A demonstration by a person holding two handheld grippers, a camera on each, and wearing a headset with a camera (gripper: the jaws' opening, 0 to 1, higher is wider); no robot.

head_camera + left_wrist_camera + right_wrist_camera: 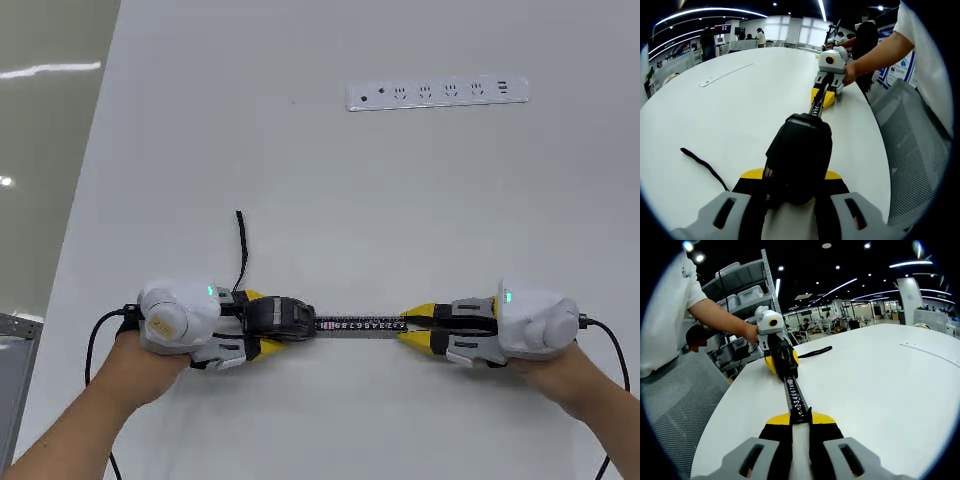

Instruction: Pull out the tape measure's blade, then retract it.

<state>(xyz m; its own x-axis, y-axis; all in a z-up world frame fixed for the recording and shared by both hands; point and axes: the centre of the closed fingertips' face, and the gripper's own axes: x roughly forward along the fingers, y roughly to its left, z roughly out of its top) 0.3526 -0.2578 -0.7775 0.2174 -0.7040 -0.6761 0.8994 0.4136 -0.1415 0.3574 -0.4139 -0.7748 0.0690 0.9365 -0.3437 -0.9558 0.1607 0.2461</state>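
Head view: black tape measure [285,316] clamped in left gripper [262,321] jaws, short numbered blade [360,325] pinched in right gripper [410,326] jaws; power strip [437,93] beyond on table [300,170].

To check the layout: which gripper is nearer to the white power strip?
Right. The right gripper, holding the blade, is almost straight in front of the power strip; the left gripper, holding the tape measure case, is farther off to the left.

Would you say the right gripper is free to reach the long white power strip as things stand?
Probably not yet: the right gripper is shut on the black tape-measure blade, though nothing stands between it and the long white power strip.
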